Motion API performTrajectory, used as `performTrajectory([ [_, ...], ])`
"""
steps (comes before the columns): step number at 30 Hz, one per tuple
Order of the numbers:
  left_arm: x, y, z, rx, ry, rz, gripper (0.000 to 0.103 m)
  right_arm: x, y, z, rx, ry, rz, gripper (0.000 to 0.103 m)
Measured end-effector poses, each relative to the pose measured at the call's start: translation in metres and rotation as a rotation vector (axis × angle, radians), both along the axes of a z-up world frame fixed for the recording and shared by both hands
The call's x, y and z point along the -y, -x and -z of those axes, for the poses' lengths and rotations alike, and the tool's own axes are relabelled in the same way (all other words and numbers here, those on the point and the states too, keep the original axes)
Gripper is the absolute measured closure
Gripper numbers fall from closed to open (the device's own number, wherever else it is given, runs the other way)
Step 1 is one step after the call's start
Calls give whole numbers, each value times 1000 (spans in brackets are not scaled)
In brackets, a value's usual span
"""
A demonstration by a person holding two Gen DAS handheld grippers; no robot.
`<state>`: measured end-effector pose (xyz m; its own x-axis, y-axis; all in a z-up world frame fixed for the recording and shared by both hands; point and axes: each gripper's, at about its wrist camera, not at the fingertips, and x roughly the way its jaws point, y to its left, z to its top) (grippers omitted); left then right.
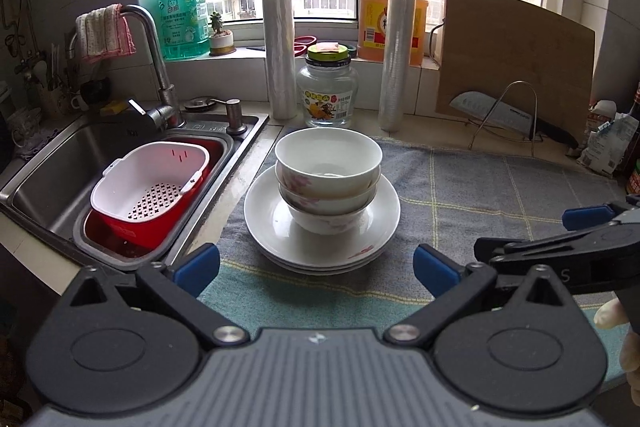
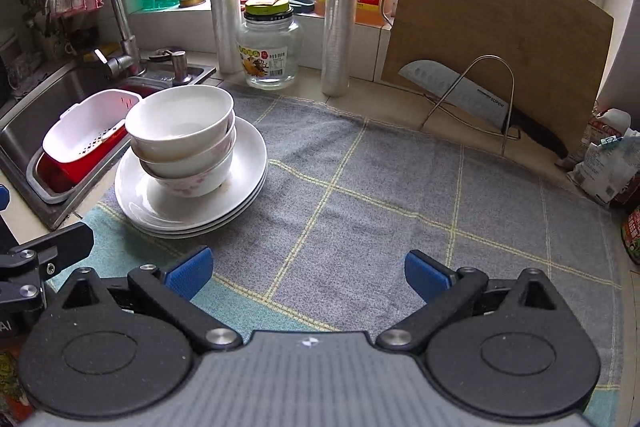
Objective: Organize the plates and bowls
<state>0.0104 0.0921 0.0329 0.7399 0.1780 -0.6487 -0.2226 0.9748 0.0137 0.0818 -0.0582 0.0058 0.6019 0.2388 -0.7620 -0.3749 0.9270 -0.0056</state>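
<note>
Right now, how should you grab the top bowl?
Grip the top bowl by its thin rim, one of the fingers inside and one outside, coming from above on the near side. It sits upright and open, nested in two other bowls on the plates, so its lower wall is hidden.

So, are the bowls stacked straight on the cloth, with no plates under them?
No, the three nested bowls sit on a stack of white plates, which rests on the checked cloth.

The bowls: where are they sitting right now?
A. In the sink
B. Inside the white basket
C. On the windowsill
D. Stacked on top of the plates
D. The three bowls are nested in a stack that stands on the pile of plates, on the cloth beside the sink.
</note>
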Motion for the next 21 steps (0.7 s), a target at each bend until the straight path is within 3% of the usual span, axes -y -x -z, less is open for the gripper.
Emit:
performTrajectory([
  [21,0,15,-8,-9,7,-64,1,1,22,-18,57,-31,-2,0],
])
